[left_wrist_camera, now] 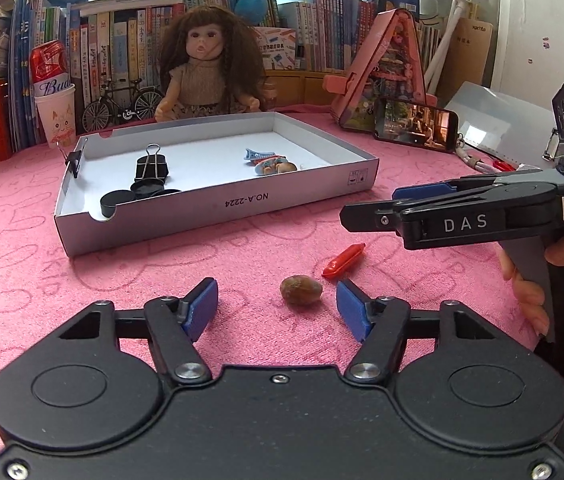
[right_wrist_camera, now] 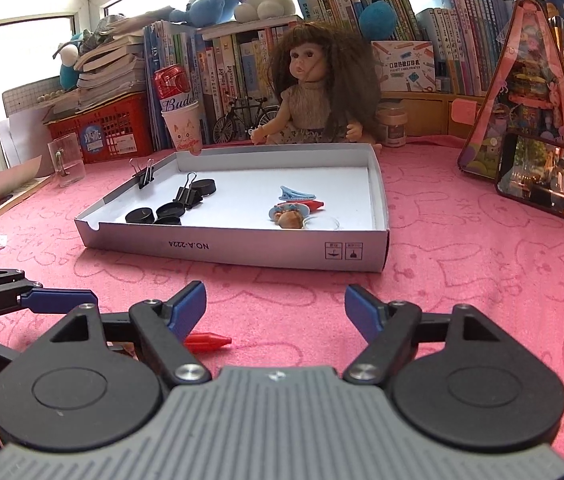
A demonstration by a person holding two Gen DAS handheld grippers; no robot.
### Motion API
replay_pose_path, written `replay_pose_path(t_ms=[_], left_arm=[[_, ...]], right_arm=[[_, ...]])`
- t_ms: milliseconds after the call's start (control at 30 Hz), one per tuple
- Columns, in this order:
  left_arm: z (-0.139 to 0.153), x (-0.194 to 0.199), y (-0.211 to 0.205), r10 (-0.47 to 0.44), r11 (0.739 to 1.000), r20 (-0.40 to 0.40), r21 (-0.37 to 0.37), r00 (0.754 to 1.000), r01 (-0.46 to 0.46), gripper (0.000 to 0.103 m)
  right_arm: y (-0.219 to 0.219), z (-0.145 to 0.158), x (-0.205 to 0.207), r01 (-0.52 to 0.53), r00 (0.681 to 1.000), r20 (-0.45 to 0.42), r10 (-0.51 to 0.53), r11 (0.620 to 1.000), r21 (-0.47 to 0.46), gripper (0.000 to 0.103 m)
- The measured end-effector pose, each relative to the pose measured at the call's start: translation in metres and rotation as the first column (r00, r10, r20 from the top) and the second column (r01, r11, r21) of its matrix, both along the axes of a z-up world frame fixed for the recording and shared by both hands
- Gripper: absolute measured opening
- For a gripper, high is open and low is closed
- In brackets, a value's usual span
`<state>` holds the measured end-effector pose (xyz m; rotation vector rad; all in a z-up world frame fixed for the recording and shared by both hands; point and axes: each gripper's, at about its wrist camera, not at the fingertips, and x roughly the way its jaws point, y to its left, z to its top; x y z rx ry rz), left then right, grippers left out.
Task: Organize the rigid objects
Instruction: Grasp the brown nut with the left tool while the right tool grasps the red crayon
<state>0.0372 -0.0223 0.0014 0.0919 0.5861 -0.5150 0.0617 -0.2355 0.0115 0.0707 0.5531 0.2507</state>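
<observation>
- Two loose pieces remain on the pink worktop (left_wrist_camera: 82, 280): a brown stone (left_wrist_camera: 301, 289) and a red clip (left_wrist_camera: 343, 261), both short of the box (left_wrist_camera: 218, 210).
- Your left gripper (left_wrist_camera: 277, 304) has its jaws apart, the stone between them untouched, so you look set to close on it.
- Your right gripper (right_wrist_camera: 275, 312) has its jaws wide and empty, the red clip lying just beside its left finger.
- Black items sit left in the box, coloured ones right, apparently sorted by kind.

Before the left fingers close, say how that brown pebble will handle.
The pebble looks rounded and glossy, so it may slip from the fingers or roll on the pink cloth. It seems hard, probably unlikely to deform.
</observation>
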Motion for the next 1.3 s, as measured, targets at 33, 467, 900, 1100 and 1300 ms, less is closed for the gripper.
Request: replay_pose_path(t_ms=[33, 467, 900, 1100, 1300], left_arm=[[0.0, 0.0, -0.001, 0.002, 1.0, 0.003, 0.0, 1.0, -0.002, 0.06], [0.001, -0.002, -0.006, 0.005, 1.0, 0.015, -0.017, 1.0, -0.005, 0.022], [0.002, 0.004, 0.005, 0.088, 0.996, 0.012, -0.022, 0.996, -0.088, 0.022], [0.002, 0.004, 0.005, 0.091, 0.996, 0.011, -0.023, 0.996, -0.091, 0.022], [0.001, 0.003, 0.005, 0.096, 0.995, 0.009, -0.027, 0.995, -0.095, 0.022]], right_arm=[[0.0, -0.001, -0.002, -0.001, 1.0, -0.001, 0.001, 1.0, 0.002, 0.085], [-0.001, -0.003, -0.01, -0.02, 1.0, 0.01, 0.02, 0.999, 0.032, 0.087], [0.016, -0.003, -0.015, -0.067, 0.998, -0.02, 0.067, 0.998, 0.009, 0.088], [0.026, -0.004, -0.017, -0.098, 0.995, -0.02, 0.097, 0.995, -0.009, 0.088], [0.034, -0.005, -0.02, -0.122, 0.993, -0.015, 0.121, 0.991, -0.053, 0.087]])
